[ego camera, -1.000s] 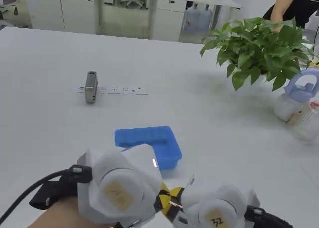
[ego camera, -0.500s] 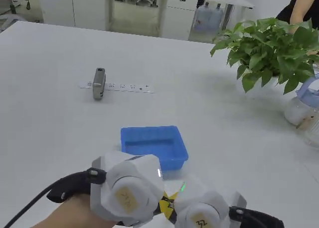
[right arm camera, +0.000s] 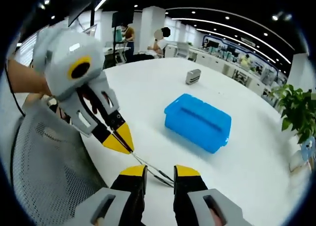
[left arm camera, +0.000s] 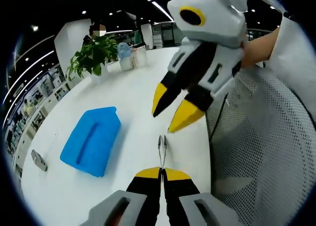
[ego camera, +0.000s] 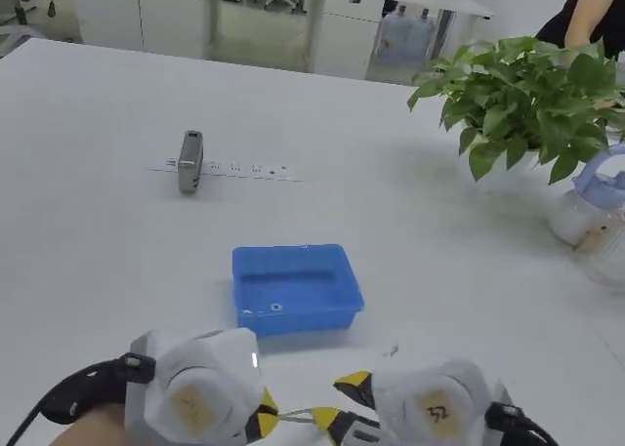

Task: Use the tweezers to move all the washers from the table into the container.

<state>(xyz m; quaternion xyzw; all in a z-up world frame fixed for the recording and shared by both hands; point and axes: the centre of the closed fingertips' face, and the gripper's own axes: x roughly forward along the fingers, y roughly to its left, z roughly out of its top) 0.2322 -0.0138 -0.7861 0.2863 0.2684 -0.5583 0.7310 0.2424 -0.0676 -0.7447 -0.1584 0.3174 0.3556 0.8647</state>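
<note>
Blue container (ego camera: 298,320) holds washer (ego camera: 275,307), beyond tweezers (left arm camera: 161,148) pinched by left gripper (left arm camera: 161,170); right gripper (right arm camera: 160,170) jaws parted.

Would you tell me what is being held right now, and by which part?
The left claw is shut on one end of the tweezers; the right claw is open.

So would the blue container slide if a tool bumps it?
Probably slides easily: the container looks like light plastic on a smooth table. Unlikely to tip, being low and wide. Its straight walls suggest it's fairly stiff.
</note>
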